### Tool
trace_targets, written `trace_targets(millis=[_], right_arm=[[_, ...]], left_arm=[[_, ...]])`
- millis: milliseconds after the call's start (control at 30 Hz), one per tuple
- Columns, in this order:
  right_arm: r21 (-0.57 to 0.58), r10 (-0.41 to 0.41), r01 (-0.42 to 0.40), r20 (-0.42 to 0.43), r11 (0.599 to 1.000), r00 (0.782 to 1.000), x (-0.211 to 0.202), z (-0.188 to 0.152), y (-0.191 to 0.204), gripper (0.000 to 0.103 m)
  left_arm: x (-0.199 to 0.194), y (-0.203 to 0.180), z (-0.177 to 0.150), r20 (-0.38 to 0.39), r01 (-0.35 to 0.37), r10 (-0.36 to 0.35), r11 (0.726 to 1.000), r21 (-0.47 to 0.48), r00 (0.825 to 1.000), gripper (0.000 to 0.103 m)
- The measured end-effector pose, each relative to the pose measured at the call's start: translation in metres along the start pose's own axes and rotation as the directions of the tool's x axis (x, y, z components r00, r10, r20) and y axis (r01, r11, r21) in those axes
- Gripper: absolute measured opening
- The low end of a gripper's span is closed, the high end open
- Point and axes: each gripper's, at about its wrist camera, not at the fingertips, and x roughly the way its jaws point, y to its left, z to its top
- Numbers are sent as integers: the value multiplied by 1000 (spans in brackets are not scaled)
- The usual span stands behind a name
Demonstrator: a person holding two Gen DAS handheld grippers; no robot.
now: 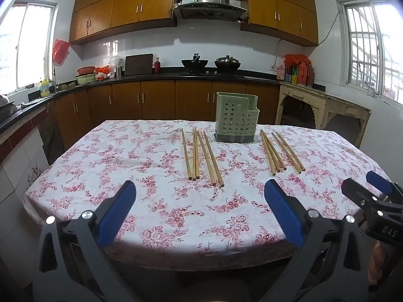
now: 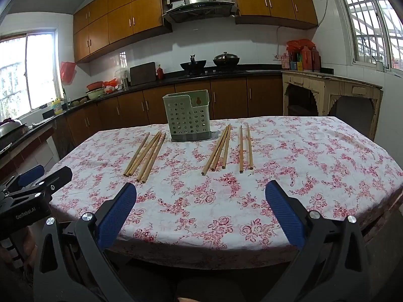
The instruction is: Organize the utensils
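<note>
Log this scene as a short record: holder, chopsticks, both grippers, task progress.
holder: green perforated holder upright at the far middle of the floral tablecloth
left chopsticks: five, loose, left of the holder
right chopsticks: five, loose, right of the holder
left gripper: open, above the near table edge, holding nothing
right gripper: open, holding nothing
progress: no chopstick visible in the holder yet

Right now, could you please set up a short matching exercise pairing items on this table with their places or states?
Things:
1. green perforated plastic utensil holder
2. left group of wooden chopsticks
3. right group of wooden chopsticks
4. right gripper

Descriptions:
A. open, empty
B. lying left of holder
C. upright, at the table's far side
D. lying right of holder

Pairs: 1-C, 2-B, 3-D, 4-A
</note>
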Motion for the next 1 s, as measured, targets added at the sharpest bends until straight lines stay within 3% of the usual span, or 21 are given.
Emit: trace_targets(millis=[1000], right_arm=[[2,1,-1,1,1000,1000,-1,0,0,101]], left_arm=[[1,-1,0,-2,5,-5,1000,-3,1000,99]])
